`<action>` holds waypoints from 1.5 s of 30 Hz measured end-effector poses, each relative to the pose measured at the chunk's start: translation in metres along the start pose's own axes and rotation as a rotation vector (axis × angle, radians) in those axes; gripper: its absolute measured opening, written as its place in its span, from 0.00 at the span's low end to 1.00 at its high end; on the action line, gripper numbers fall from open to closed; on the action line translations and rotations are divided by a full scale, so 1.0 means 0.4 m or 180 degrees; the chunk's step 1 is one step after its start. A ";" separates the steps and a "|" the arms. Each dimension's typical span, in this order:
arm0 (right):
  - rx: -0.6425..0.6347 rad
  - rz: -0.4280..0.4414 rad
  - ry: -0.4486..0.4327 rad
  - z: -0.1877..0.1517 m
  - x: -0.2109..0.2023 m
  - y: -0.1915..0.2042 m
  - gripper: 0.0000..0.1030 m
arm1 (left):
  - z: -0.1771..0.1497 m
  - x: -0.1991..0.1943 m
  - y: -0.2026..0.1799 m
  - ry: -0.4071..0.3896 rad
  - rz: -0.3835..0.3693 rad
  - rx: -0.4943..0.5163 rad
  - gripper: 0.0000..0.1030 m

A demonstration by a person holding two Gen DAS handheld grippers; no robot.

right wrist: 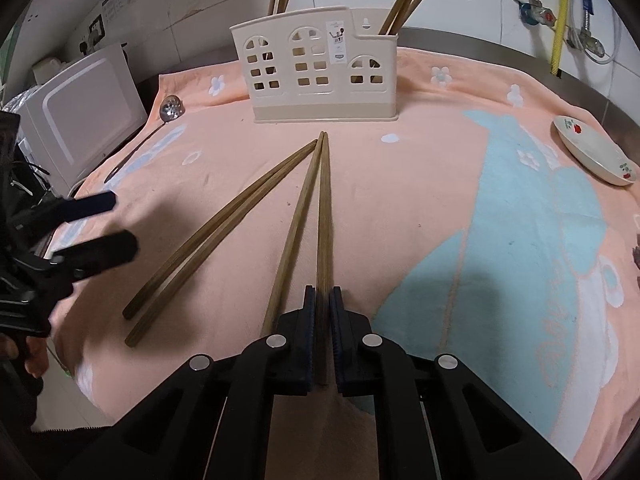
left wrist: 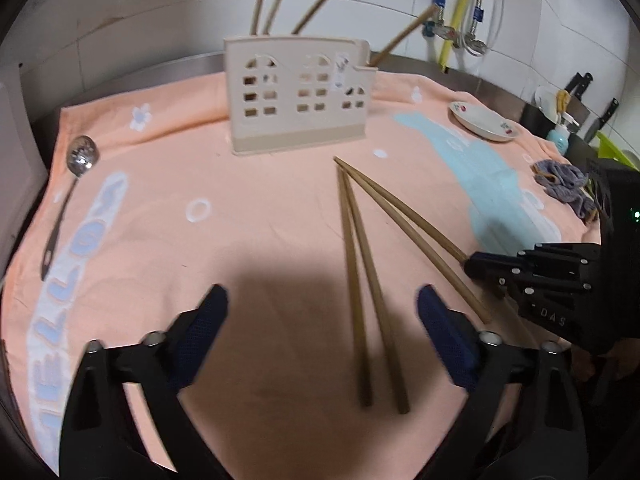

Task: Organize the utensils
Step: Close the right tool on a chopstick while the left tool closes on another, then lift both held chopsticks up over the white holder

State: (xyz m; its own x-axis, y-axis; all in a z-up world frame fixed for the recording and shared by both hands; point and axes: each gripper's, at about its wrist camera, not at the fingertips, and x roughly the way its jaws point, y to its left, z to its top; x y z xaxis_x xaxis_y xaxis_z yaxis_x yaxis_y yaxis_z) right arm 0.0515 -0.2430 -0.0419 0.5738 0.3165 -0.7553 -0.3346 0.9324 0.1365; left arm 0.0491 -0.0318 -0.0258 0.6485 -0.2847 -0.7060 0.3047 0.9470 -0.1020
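A: We have four loose chopsticks lying on the peach towel (right wrist: pixel 400 184) that covers the bench, fanned out with their far tips meeting in front of the utensil holder (right wrist: pixel 320 84). Our right gripper (right wrist: pixel 323 340) is clamped together on the near end of the rightmost chopstick (right wrist: pixel 325 208), which runs straight ahead toward the holder.

B: And the chopstick next to it (right wrist: pixel 294 232)?

A: It passes just left of the right gripper's pads; we cannot tell whether it touches them. The left pair of chopsticks (right wrist: pixel 216 236) lies apart from those two, angled off to the left.

B: Where is our left gripper (left wrist: pixel 322 344)?

A: Its fingers stand wide apart above the towel, with nothing pressed between the pads. In the left wrist view the near ends of that left pair (left wrist: pixel 368 300) lie between its fingers, closer to the right-hand one.

B: What else do we see?

A: The holder stands upright at the far side of the towel, with more chopsticks (right wrist: pixel 404 0) already standing in its compartments. A metal spoon (left wrist: pixel 70 192) lies at the towel's left edge, well apart from the chopsticks. A small flowered dish (right wrist: pixel 592 156) sits at the right edge, and a white appliance (right wrist: pixel 80 116) stands beside the bench on the left.
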 end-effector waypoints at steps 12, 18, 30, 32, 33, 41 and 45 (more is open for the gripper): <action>0.0042 0.0001 -0.0030 -0.020 -0.020 -0.025 0.07 | -0.026 0.061 -0.014 0.0247 -0.0147 -0.0085 0.25; 0.0033 0.0006 -0.0023 -0.025 -0.021 -0.027 0.07 | -0.031 0.071 -0.025 0.0288 -0.0117 -0.0062 0.21; 0.0013 0.0021 -0.0064 -0.026 -0.027 -0.024 0.07 | -0.028 0.072 -0.039 0.0281 0.0126 0.0084 0.06; -0.0019 0.0026 -0.0123 -0.018 -0.041 -0.019 0.07 | -0.018 0.059 -0.033 0.0252 0.0075 0.0054 0.06; -0.0034 0.0026 -0.0151 -0.014 -0.048 -0.017 0.07 | -0.010 0.050 -0.029 0.0219 0.0055 0.0042 0.06; -0.0223 0.0016 -0.0540 0.074 -0.139 0.002 0.07 | 0.056 -0.021 0.001 -0.0087 -0.0057 -0.0039 0.06; -0.0259 0.0051 -0.0725 0.139 -0.181 -0.001 0.07 | 0.095 -0.050 0.016 -0.0225 -0.0076 -0.0044 0.06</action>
State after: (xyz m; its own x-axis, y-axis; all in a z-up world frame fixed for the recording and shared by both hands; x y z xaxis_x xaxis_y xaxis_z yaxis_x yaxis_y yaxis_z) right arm 0.0518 -0.2564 0.0485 0.7186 0.3709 -0.5882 -0.3989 0.9127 0.0882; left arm 0.0647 -0.0256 0.0142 0.6888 -0.3166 -0.6522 0.3113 0.9416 -0.1283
